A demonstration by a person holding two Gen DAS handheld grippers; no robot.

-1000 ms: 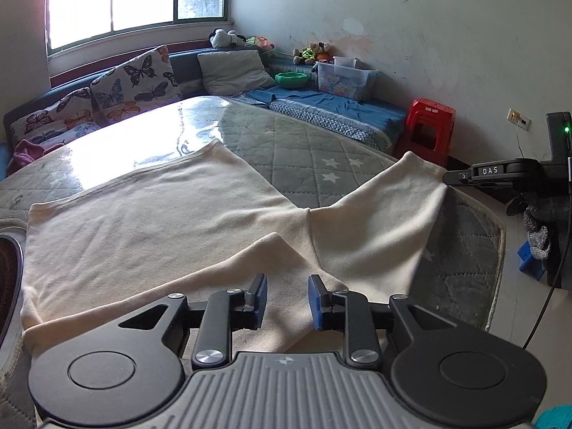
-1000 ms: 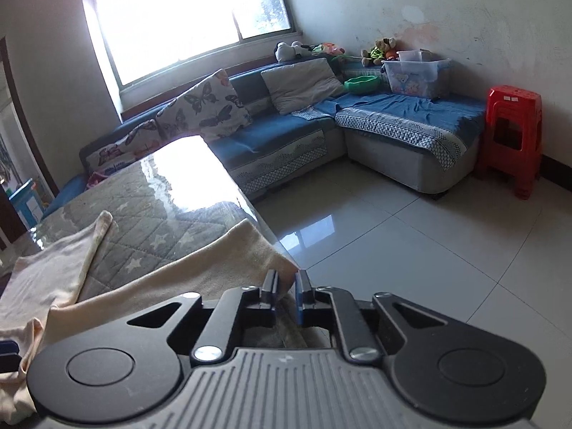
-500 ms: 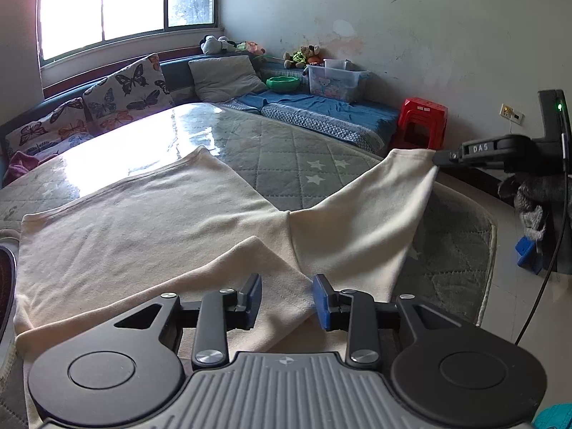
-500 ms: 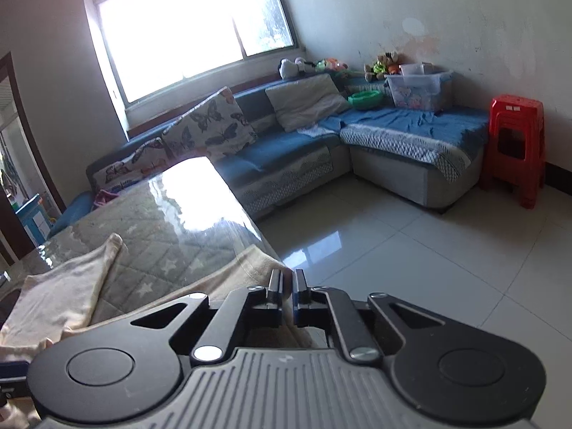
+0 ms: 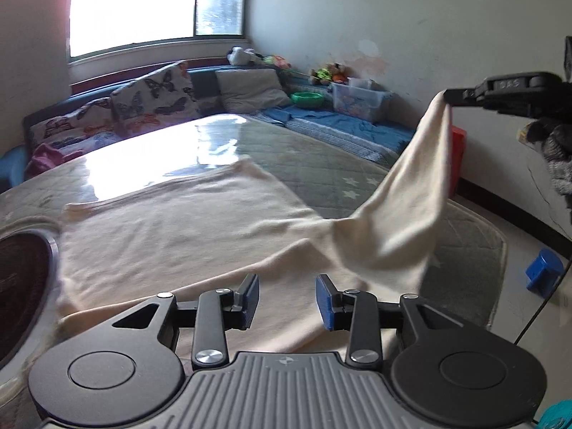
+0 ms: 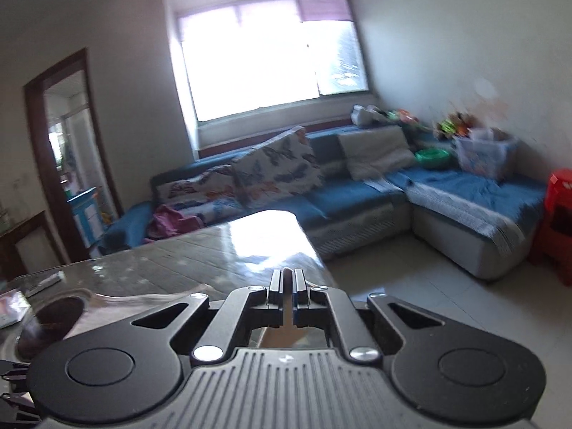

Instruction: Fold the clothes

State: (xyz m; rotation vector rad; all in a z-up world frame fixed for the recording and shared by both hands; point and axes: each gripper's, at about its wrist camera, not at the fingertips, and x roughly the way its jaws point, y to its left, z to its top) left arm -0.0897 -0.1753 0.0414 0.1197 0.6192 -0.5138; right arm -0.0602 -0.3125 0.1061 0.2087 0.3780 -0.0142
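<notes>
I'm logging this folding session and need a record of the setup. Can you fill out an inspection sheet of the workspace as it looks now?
Surface: table under a grey quilted star-print cover with a glossy clear sheet; glare from the window.
Job's things: cream garment spread flat; one sleeve lifted off the table.
Clutter: dark round inset at the table's left edge.
Grippers: left tool open, over the garment's near edge, nothing between its blue pads; its jaws have just been opening. Right tool shut on the sleeve end, raised.
Cables: black cable hanging at right.
Surroundings: blue sofa with butterfly cushions, red stool, plastic bin, soft toys, tiled floor.
</notes>
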